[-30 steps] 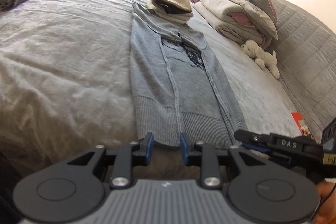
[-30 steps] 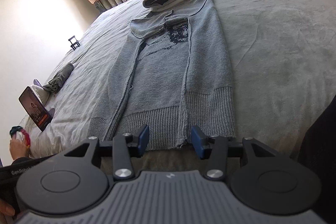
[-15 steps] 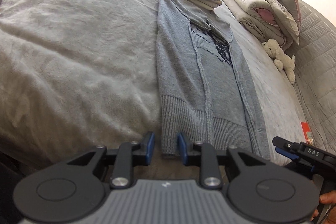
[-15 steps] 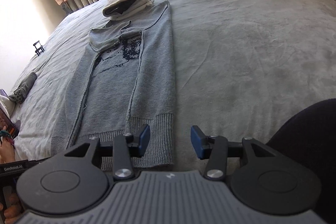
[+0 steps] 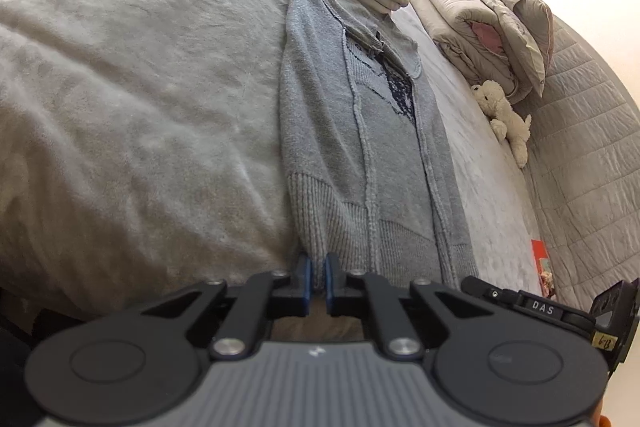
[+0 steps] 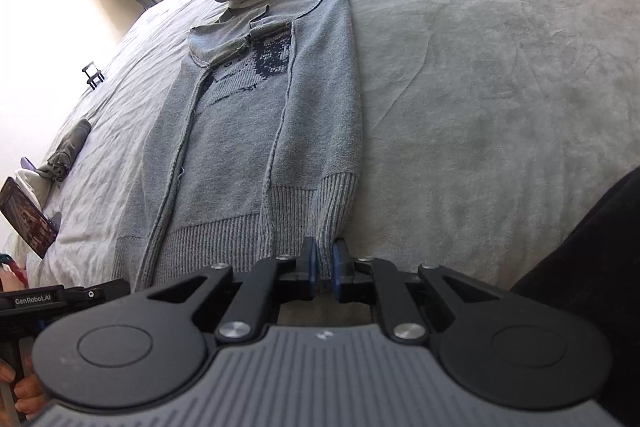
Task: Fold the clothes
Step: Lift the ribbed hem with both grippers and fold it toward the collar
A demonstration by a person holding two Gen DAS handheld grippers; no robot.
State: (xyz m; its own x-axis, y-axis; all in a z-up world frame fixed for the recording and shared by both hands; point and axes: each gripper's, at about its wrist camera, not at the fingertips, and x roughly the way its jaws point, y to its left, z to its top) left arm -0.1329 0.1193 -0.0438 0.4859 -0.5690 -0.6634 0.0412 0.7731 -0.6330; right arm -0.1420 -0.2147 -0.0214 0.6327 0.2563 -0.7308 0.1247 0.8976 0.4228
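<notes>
Now both fingers pairs just clamped sweater [image 5: 360, 155] hem on gray bed [image 5: 140, 87].

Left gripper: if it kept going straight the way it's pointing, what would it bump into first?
The left gripper has just closed on the ribbed hem of the grey sweater, so it would push into that sweater first, then probably the bed beneath.

Readable text: two labels
"DAS" on right gripper [image 5: 544, 307]; "GenRobot.AI" on left gripper [image 6: 34, 301], seen from the other's camera.
</notes>
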